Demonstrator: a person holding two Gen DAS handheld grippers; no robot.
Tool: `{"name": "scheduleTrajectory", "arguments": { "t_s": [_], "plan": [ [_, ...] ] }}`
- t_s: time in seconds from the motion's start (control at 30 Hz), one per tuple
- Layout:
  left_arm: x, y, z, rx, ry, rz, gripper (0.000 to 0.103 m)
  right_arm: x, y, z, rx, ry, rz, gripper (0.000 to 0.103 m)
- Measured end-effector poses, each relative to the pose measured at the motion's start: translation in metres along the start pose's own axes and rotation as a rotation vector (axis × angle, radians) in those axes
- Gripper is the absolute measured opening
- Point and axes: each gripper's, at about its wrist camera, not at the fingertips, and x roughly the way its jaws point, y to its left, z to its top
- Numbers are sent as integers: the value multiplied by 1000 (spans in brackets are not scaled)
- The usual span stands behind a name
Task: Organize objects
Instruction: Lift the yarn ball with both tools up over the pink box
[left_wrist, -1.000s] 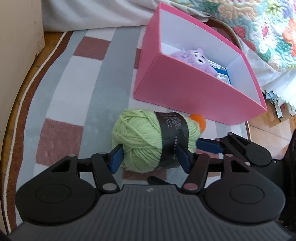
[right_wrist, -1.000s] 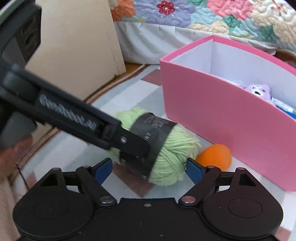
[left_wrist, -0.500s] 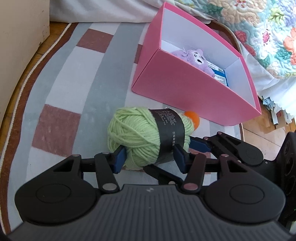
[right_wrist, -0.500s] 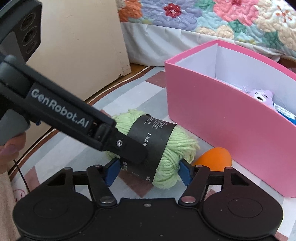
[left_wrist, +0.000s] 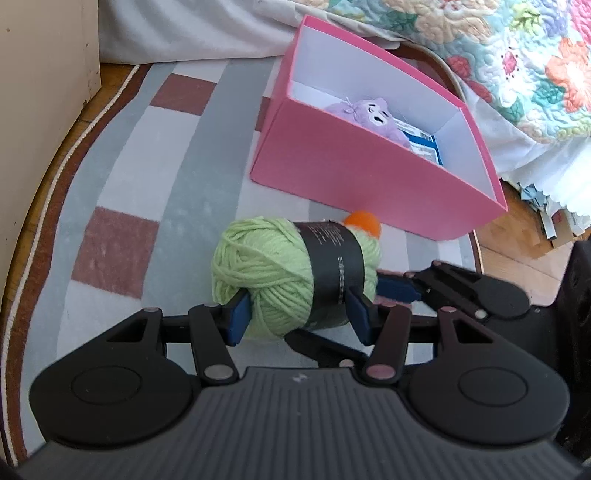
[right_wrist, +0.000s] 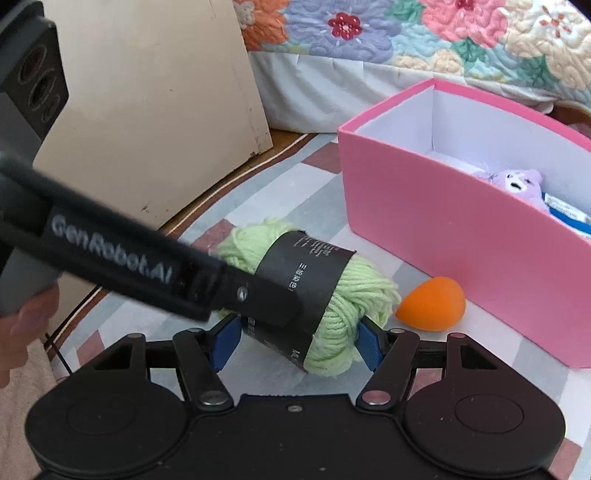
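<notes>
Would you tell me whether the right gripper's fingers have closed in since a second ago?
Yes. The right gripper narrowed from wide open until its pads touch the green yarn.

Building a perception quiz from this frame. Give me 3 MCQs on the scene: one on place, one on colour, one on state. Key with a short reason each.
1. Where does the orange egg-shaped sponge lie?
A. inside the pink box
B. on the rug between the yarn and the pink box
C. on the bed

2. What colour is the band around the green yarn ball?
A. black
B. white
C. pink

3. How do the two grippers stand to the yarn?
A. both hang apart from it
B. only the left one grips it
C. both are closed against it

Key: B, the sponge sits on the rug beside the pink box, outside its wall. A, a black printed band wraps the skein. C, the left gripper and the right gripper each press their blue pads into the yarn's sides.
</notes>
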Motion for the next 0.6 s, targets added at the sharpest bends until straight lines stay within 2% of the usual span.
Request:
{"name": "scheduleTrajectory", "arguments": {
  "t_s": [0.2, 0.43, 0.6],
  "plan": [
    [-10, -10, -11, -2, 0, -11, 53, -16, 12, -7, -86, -11, -27, 73],
    [-19, -26, -18, 21, 15, -5, 53, -32, 16, -10, -104, -8, -29, 78],
    [-16, -37, -28, -15, 34, -16, 53, -41, 21, -12, -124, -11, -54, 83]
  ]
}}
